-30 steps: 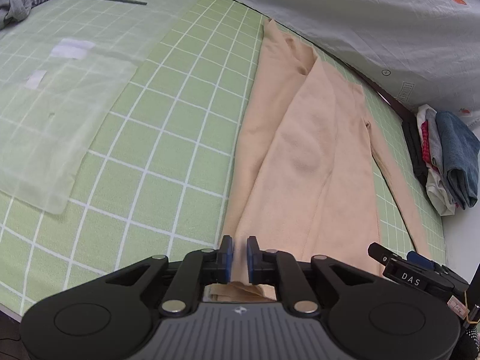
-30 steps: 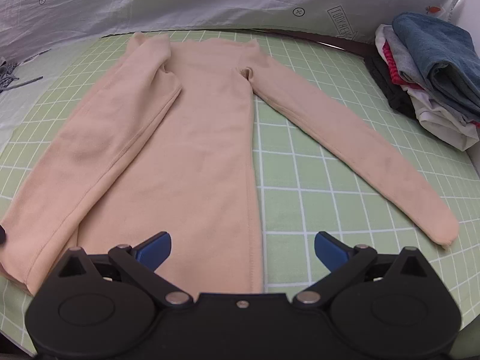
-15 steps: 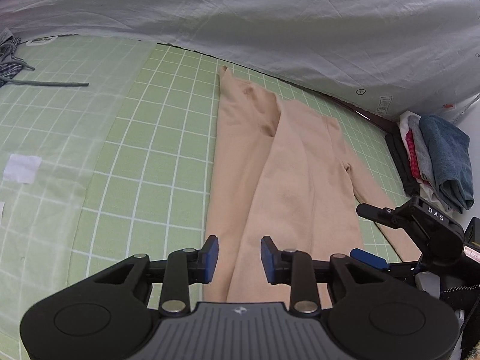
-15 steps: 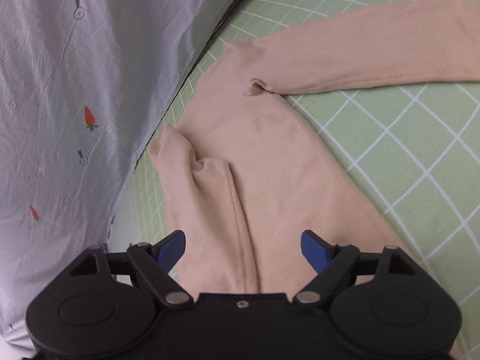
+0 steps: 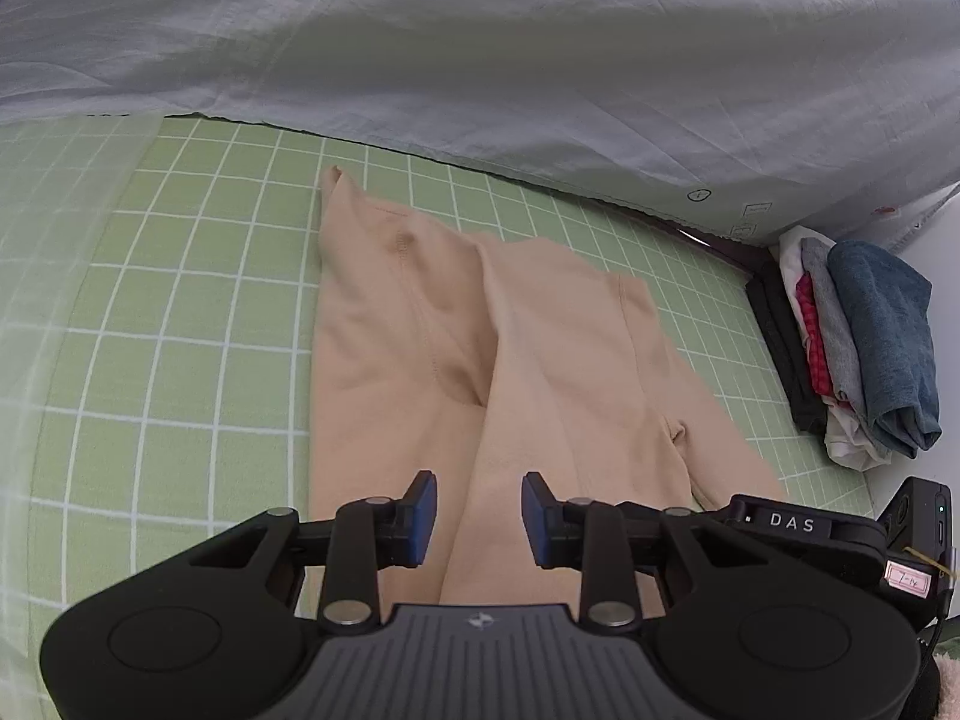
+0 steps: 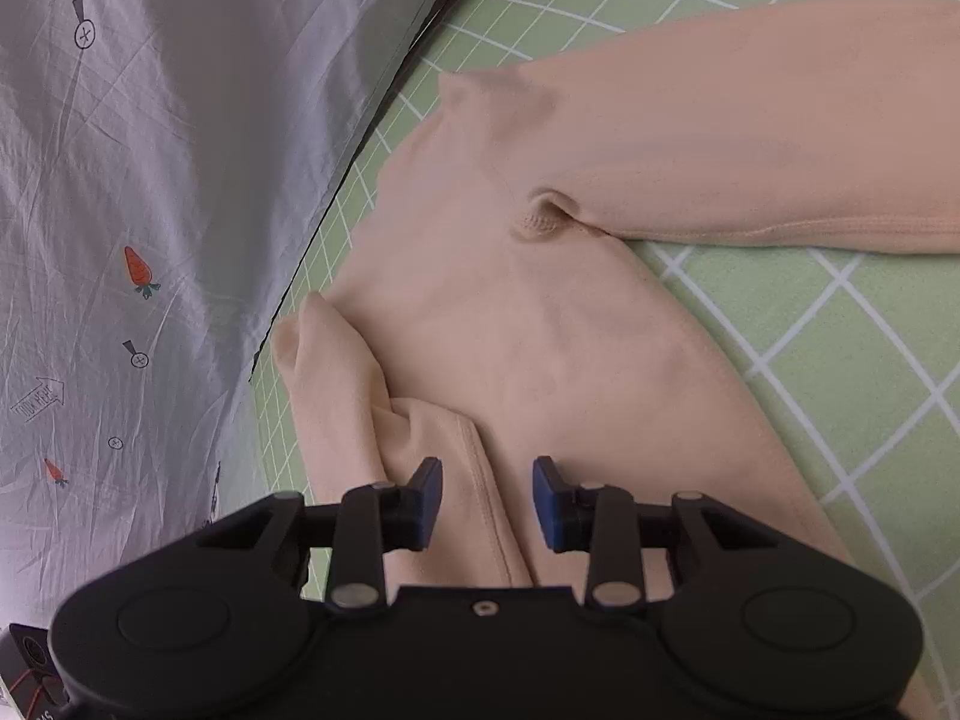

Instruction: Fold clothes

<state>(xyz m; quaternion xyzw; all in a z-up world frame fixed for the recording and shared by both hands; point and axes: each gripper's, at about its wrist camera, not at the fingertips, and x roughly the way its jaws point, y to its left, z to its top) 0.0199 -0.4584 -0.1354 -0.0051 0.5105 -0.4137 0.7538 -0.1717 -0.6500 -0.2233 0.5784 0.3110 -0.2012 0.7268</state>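
A pale green sheet printed with a white grid [image 5: 198, 312] is covering the bed and lying flat under everything. The peach long-sleeved knit top [image 5: 540, 360] is lying spread on this sheet, and it serves as the landmark here. Beyond the top's shoulder end, a light grey-blue cloth dotted with small carrots [image 5: 480, 60] is rising like a backdrop, with a dark strip showing along its lower edge. To the side of the top, well apart from it, a folded stack of clothes in blue, grey, red, white and black [image 5: 864, 354] is sitting at the sheet's edge. One sleeve of the top is lying folded inward over the body, while the other sleeve [image 6: 750, 138] is stretching outward and running out of the right wrist view, so its cuff is cut off. The left hand-held gripper [image 5: 479, 517] is hanging over the top's body with its blue pads partly apart and nothing pinched between them. The right hand-held gripper [image 6: 487, 501] is hovering over the folded sleeve, its jaws closing, and no fabric is visibly caught between them. The top's hem is hidden behind the gripper bodies.
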